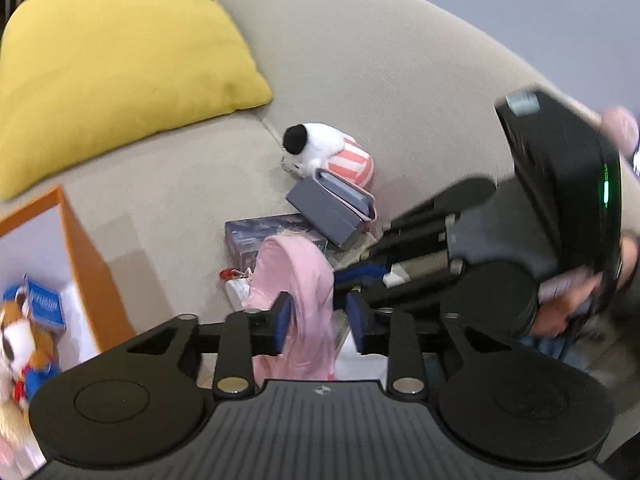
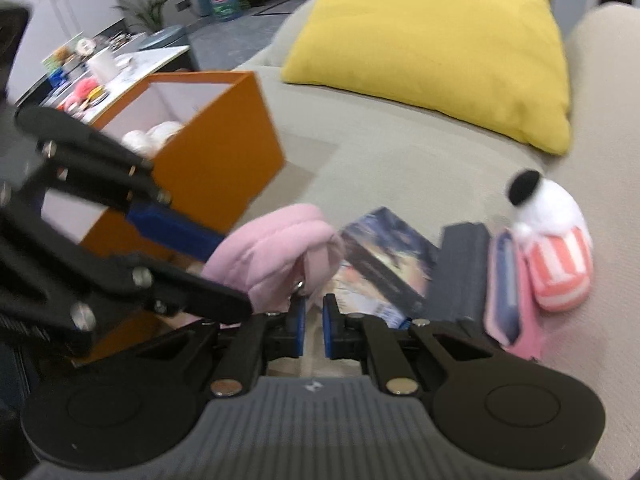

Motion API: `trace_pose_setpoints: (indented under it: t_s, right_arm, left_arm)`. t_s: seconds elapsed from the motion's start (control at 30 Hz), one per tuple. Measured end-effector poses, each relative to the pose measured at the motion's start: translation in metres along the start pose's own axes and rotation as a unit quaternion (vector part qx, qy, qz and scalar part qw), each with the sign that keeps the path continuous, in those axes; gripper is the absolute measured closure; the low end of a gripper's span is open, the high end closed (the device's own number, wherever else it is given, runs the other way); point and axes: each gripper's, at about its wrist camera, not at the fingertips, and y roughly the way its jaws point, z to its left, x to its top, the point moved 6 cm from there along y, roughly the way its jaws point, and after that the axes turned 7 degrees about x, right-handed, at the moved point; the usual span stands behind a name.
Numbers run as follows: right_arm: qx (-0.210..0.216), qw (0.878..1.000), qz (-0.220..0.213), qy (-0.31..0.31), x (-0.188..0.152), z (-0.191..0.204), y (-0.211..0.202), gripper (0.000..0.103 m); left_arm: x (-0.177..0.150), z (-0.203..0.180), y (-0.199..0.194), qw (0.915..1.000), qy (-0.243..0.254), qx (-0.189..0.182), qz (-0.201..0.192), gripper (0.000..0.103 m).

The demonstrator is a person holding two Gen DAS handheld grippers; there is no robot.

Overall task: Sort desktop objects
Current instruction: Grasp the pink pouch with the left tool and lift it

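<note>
Gripping a soft pink pouch [image 1: 304,280], the left claw [image 1: 318,320] has its blue pads [image 1: 282,316] partly closed on the fabric, which hangs between them. The right claw [image 2: 314,326] has its pads nearly together just below the pouch's metal zipper pull [image 2: 299,287]; whether it pinches anything cannot be told. Both claws work over a beige sofa seat [image 1: 172,200], which serves as the surface here. Just behind the pouch lies a pile: a dark illustrated box [image 2: 390,256], a grey case [image 2: 460,268], a pink-edged wallet [image 2: 506,300], and a white plush with a black ear and pink striped body [image 2: 556,240]. A yellow cushion [image 2: 432,40] leans on the backrest. To the left stands an open orange box [image 2: 212,160], already containing plush toys and a blue packet [image 1: 46,306]. The step in hand looks like picking up the pouch. The next move would call for carrying it left, over the orange box's rim, and letting it drop inside.
</note>
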Motion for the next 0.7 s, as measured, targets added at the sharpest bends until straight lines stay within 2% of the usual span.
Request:
trace_pose_setpoints:
  t_s: [0.03,0.13,0.33,0.5,0.57,0.6,0.7]
  right_arm:
    - [0.0,1.0,0.002,-0.006,0.001,0.004,0.002,0.094]
    - [0.007,1.0,0.007,-0.016,0.004,0.013,0.007,0.094]
    - [0.014,0.999,0.019,-0.033,0.009,0.026,0.014,0.094]
    - [0.019,0.998,0.031,-0.045,0.004,0.033,0.016,0.094]
    - [0.019,0.998,0.034,-0.045,0.003,0.033,0.018,0.094]
    - [0.019,0.998,0.036,-0.045,0.003,0.032,0.019,0.094]
    - [0.016,0.998,0.041,-0.041,0.003,0.029,0.02,0.094]
  left_arm:
    - [0.003,0.004,-0.003,0.9999,-0.01,-0.002,0.003,0.049]
    - [0.014,0.012,-0.006,0.9993,-0.027,-0.003,0.025,0.046]
    - [0.025,0.032,0.016,0.991,-0.068,0.027,0.112,0.046]
    - [0.034,0.05,0.029,0.9856,-0.094,0.039,0.135,0.046]
    - [0.036,0.055,0.035,0.9834,-0.101,0.041,0.145,0.052]
    - [0.036,0.057,0.037,0.9818,-0.104,0.046,0.152,0.069]
    - [0.035,0.063,0.04,0.9795,-0.116,0.051,0.157,0.076]
